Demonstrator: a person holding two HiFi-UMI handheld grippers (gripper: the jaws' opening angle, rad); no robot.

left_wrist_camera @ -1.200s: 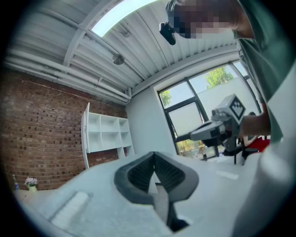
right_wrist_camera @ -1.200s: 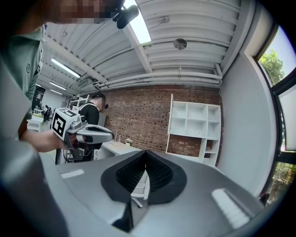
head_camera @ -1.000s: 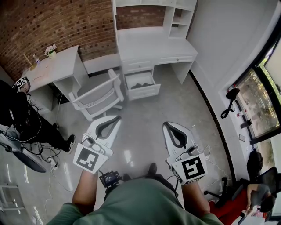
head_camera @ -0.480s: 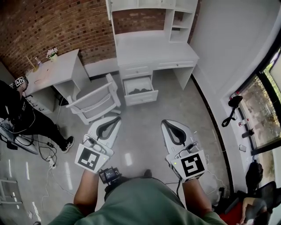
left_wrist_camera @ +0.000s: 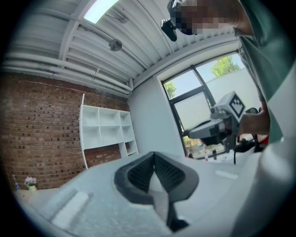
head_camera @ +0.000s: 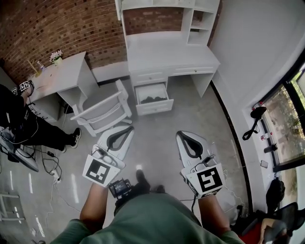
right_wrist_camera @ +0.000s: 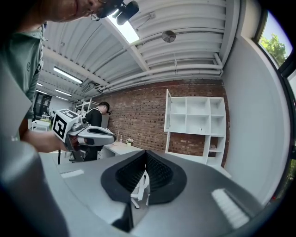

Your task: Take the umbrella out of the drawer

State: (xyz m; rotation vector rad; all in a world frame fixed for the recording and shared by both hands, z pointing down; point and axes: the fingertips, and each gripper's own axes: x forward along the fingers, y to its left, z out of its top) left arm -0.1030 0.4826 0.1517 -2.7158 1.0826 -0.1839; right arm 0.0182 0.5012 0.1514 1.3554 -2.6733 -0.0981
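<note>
Both grippers held out level over the floor (head_camera: 157, 138), side by side and well apart, aimed toward the desk (head_camera: 167, 52). L gripper (head_camera: 127, 129): jaws pressed together, nothing btwn them. R gripper (head_camera: 184, 135): same, jaws together at the tips, empty. Neither touches anything. Drawer (head_camera: 155, 108) is pulled open under the desk's left half, just below a shut drawer. Umbrella (head_camera: 153, 99) shows as a dark shape lying across the middle of the drawer, inside its walls; detail too small to tell. Drawer is well ahead of both grippers. White chair (head_camera: 102, 109) stands on the floor just left of the drawer, tilted, btwn the L gripper and the desk. Desk sits against the brick wall (head_camera: 62, 24) w/ a white shelf unit (head_camera: 167, 7) on its back edge. Smaller white table (head_camera: 64, 74) at the left, by the same wall; a small vase of flowers (head_camera: 55, 56) near its back edge. A person in black (head_camera: 21, 124) stands at the left edge of the floor, cables around the feet. Windows (head_camera: 281, 105) along the right wall.
</note>
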